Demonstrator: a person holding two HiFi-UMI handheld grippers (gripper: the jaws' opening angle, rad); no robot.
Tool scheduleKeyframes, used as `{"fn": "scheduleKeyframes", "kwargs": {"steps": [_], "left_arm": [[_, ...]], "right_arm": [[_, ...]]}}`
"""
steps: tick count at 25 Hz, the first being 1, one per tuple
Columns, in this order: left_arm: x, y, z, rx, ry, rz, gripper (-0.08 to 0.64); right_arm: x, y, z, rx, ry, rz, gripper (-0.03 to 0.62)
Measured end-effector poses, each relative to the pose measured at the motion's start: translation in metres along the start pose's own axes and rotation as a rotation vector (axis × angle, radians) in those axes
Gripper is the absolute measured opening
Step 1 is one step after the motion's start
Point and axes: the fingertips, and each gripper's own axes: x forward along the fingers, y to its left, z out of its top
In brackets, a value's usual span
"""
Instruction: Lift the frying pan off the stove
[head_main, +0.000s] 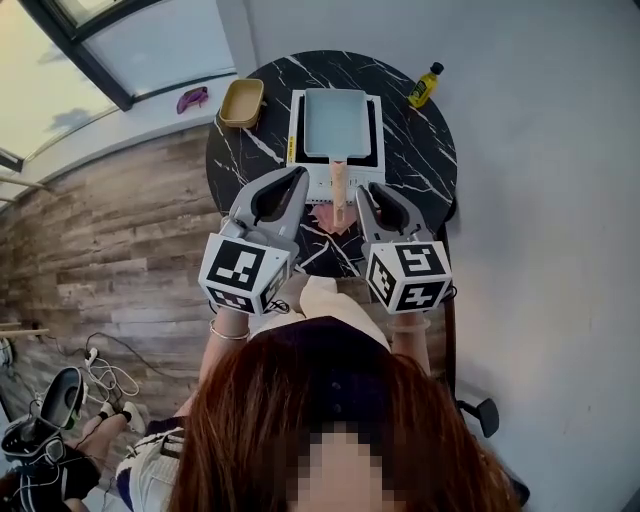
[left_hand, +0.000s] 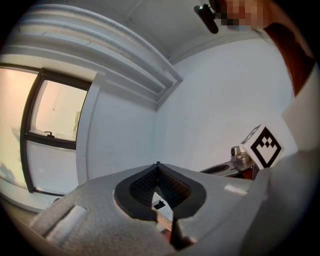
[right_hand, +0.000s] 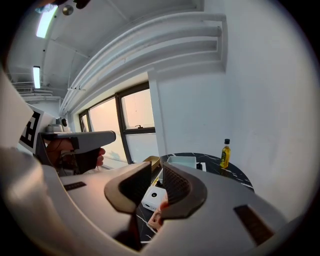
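A light-blue rectangular frying pan (head_main: 336, 125) sits on a white stove (head_main: 318, 188) on the round black marble table (head_main: 420, 150). Its wooden handle (head_main: 339, 180) points toward me. My left gripper (head_main: 300, 176) hovers just left of the handle end, its tips meeting with nothing between them. My right gripper (head_main: 362, 192) hovers just right of the handle with a narrow gap between its jaws and nothing in it. The right gripper view shows that gripper (right_hand: 157, 171) above the stove (right_hand: 152, 197) and the pan (right_hand: 182, 161). The left gripper (left_hand: 158, 166) faces mostly wall.
A yellow bowl (head_main: 242, 102) stands at the table's back left and a yellow oil bottle (head_main: 425, 86) at the back right. A purple object (head_main: 192, 98) lies on the window ledge. Cables and gear (head_main: 60, 400) lie on the wooden floor to my left.
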Motion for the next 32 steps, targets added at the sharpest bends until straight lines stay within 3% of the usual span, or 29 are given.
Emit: {"fn": "scheduleKeyframes", "kwargs": {"steps": [17,26,32], "left_arm": [[0.047,0.022,-0.016,-0.012,0.032,0.051,0.012],[0.061,0.058,-0.022,-0.025,0.043,0.118,0.012],[0.067,0.069,-0.028,-0.034,0.053,0.144,0.012]], "right_arm": [[0.066,-0.027,-0.04,0.05,0.155,0.118,0.152],[0.1,-0.035,-0.06,0.049,0.247,0.138,0.178],[0.117,-0.039,-0.083,0.133,0.324,0.183,0.216]]}}
